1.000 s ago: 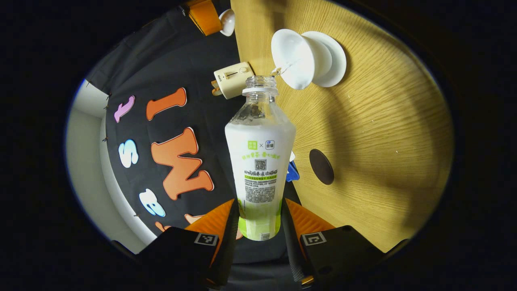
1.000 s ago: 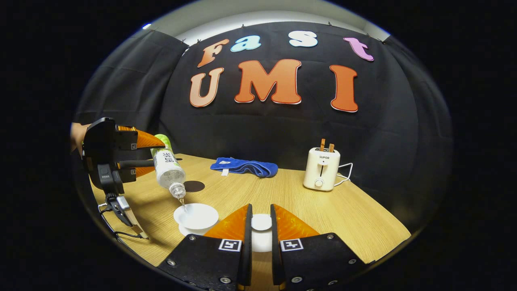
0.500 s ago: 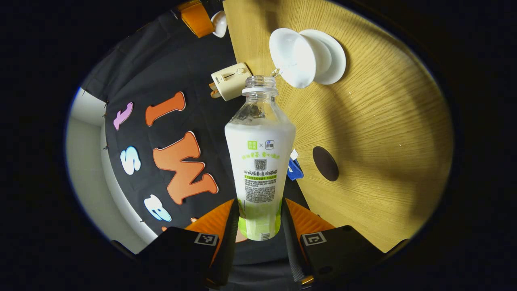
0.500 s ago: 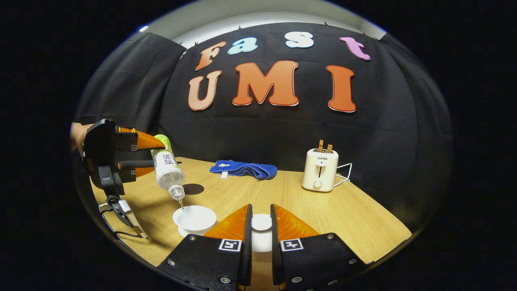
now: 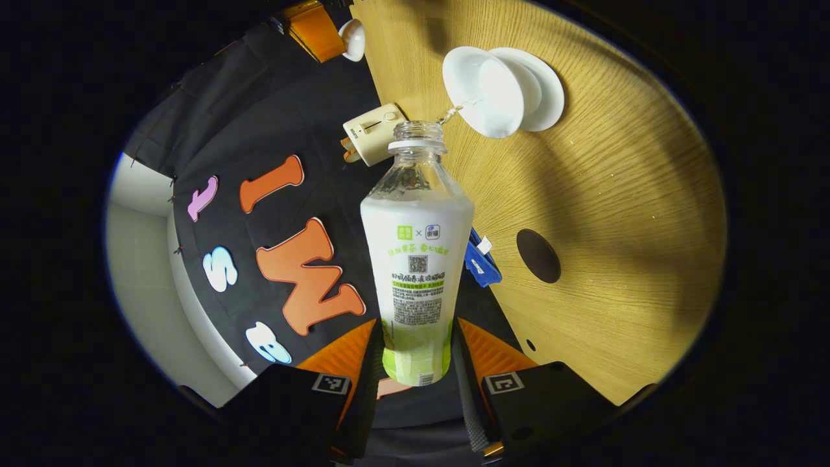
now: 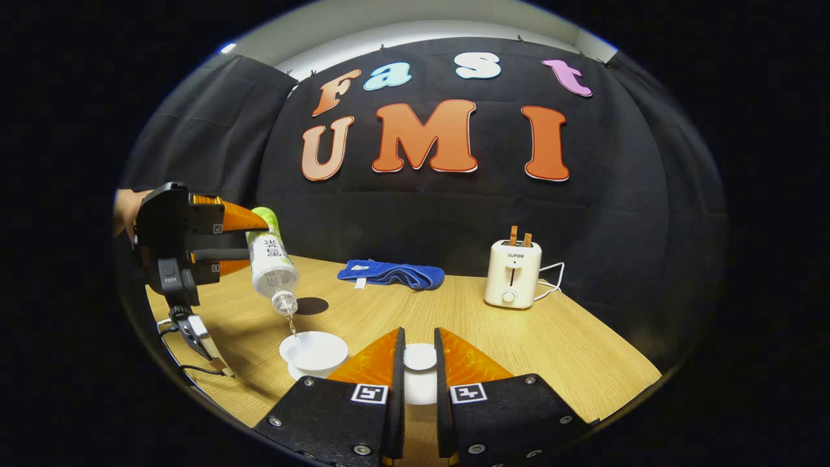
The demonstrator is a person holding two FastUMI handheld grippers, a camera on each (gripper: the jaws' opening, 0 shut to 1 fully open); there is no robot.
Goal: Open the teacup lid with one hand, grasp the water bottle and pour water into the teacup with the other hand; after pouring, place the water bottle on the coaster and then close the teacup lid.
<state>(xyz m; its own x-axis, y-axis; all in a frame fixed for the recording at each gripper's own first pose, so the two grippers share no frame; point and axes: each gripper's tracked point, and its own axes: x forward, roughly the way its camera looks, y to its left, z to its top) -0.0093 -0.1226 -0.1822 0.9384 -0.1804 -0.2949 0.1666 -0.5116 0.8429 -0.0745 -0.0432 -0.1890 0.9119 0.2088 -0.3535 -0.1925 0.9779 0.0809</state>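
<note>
Water falls thinly from your left gripper (image 5: pixel 415 363), clamped on the bottle (image 5: pixel 417 259); tilt further and it overshoots the teacup (image 6: pixel 314 350) below. Your right gripper (image 6: pixel 415 363) pinches the lid (image 6: pixel 419 357).

The water bottle (image 5: pixel 417 259) is clear plastic with a white-and-green label, uncapped, tipped neck-down over the teacup (image 6: pixel 314 351), its base clamped between the left tool's fingers (image 5: pixel 363 363). A thin stream runs from its mouth into the teacup — a shallow white bowl sitting on a white saucer (image 5: pixel 548 97) on the bench (image 6: pixel 551 350). The teacup lid (image 6: pixel 419 357), white and round with a knob, is gripped in the right tool (image 6: pixel 415 370) just beside the teacup, probably lifted off the bench. The coaster (image 6: pixel 311 305), a dark flat disc, lies bare behind the teacup — under the bottle's neck.
</note>
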